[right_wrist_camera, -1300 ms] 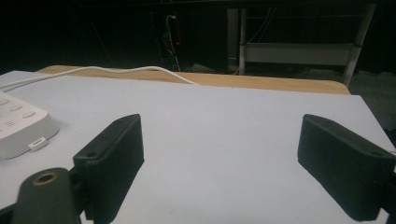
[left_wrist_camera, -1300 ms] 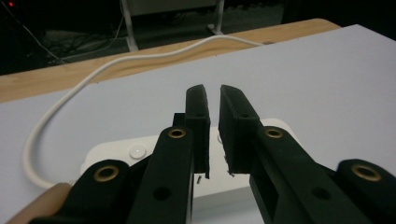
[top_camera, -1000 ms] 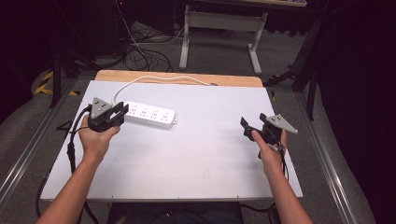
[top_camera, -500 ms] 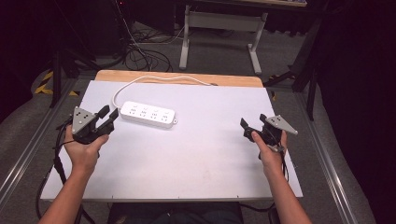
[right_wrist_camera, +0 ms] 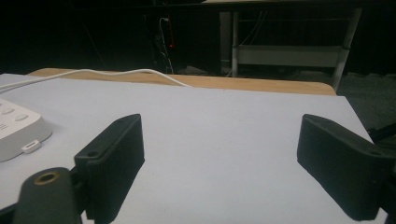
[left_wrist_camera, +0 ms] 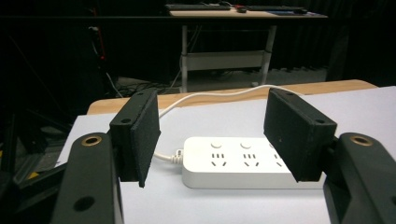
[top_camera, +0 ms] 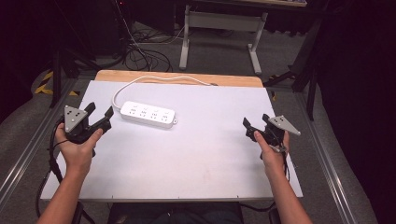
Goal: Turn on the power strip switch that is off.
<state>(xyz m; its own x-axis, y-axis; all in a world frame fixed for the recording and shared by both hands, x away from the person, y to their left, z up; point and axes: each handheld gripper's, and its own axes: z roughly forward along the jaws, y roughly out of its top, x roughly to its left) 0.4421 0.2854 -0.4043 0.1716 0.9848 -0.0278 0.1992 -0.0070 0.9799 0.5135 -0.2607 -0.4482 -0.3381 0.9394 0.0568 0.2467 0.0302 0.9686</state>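
1. Two tools sit over a white bench (top_camera: 187, 158), one in each of the person's hands, and both hold nothing.
2. Left tool (top_camera: 99, 113) hovers near the bench's left edge, its jaws spread wide and aimed at the power strip (top_camera: 148, 115).
3. In the left gripper view the power strip (left_wrist_camera: 243, 161) lies just beyond the parted jaws, framed between them but not touched.
4. Right tool (top_camera: 254, 127) hovers near the right edge, jaws apart, well away from the strip, with bare bench in front of it.
5. White power strip lies flat on the far left part of the bench, its long side running roughly left to right.
6. Its white cord (top_camera: 159, 78) loops from the left end back along the far wooden edge (top_camera: 140, 74) of the bench.
7. In the right gripper view, one end of the strip (right_wrist_camera: 18, 128) shows at the left border.
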